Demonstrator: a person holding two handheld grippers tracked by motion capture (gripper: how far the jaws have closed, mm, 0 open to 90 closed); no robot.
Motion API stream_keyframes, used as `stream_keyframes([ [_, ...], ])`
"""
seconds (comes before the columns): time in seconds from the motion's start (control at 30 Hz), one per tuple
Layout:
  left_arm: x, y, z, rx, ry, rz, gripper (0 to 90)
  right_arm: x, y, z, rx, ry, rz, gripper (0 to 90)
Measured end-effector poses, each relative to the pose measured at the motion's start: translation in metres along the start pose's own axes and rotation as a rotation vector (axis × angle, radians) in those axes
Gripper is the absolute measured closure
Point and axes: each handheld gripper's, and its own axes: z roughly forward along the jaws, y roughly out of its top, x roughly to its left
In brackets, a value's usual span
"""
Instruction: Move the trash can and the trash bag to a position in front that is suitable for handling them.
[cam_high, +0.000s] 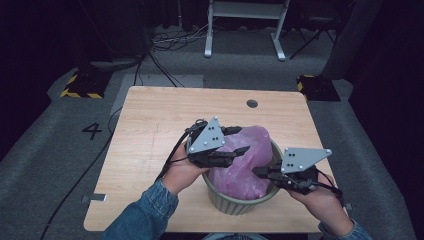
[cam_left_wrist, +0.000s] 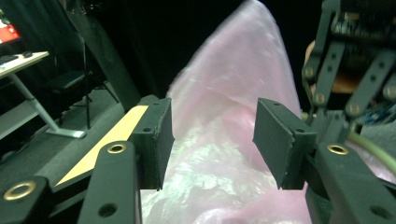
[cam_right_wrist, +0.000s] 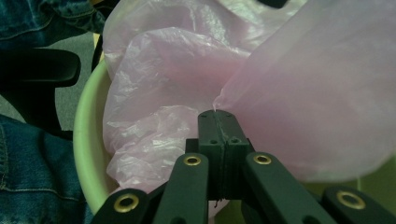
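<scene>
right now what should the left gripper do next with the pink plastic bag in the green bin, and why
Probably ease the left gripper forward and close on the pink plastic bag: its jaws stand open with film between them, while the right gripper pinches another edge over the green bin.

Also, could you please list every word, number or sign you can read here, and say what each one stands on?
"4": a dark numeral on the grey floor, left of the table.
The red screen at the left gripper view's top left corner is too blurred to read.
Nothing readable on the pink bag or the green bin.

The pink bag (cam_high: 245, 160) hides the inside of the green bin (cam_high: 235, 204). In the left gripper view the bag's top is blurred. The near edge of the counter (cam_high: 150, 120) is cut off by the person's sleeves.
</scene>
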Motion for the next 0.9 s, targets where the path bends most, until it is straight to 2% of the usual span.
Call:
stream_keyframes([
  [0.07, -0.003, 0.004, 0.003, -0.011, -0.045, 0.006, 45.6, 0.001, 0.002, 0.003, 0.007, -0.002, -0.003, 90.0],
  [0.2, -0.013, 0.007, 0.010, 0.017, -0.073, 0.028, 44.9, 0.001, 0.006, 0.008, 0.017, -0.009, -0.007, 89.9],
  [0.23, -0.014, 0.006, 0.012, 0.022, -0.078, 0.029, 47.9, 0.001, 0.006, 0.008, 0.016, -0.006, -0.010, 89.9],
  [0.33, -0.017, 0.003, 0.015, 0.037, -0.064, 0.039, 70.0, 0.003, 0.007, 0.009, 0.018, -0.004, -0.016, 89.8],
  [0.4, -0.018, 0.002, 0.016, 0.052, -0.072, 0.044, 82.9, 0.003, 0.006, 0.009, 0.019, -0.007, -0.017, 89.5],
  [0.47, -0.022, 0.000, 0.016, 0.056, -0.071, 0.063, 89.6, 0.004, 0.006, 0.007, 0.016, -0.009, -0.016, 89.0],
  [0.57, -0.028, 0.000, 0.015, 0.068, -0.051, 0.104, 89.9, 0.004, 0.005, 0.004, 0.008, -0.006, -0.011, 84.5],
  [0.67, -0.031, -0.002, 0.015, 0.080, -0.033, 0.125, 89.9, 0.003, 0.005, -0.005, -0.025, -0.018, 0.003, 75.6],
  [0.77, -0.035, -0.004, 0.015, 0.094, -0.005, 0.147, 89.9, 0.000, 0.005, -0.015, -0.064, -0.049, 0.023, 68.3],
  [0.9, -0.044, -0.006, 0.019, 0.131, 0.037, 0.201, 89.9, -0.002, 0.006, -0.025, -0.117, -0.085, 0.060, 63.1],
])
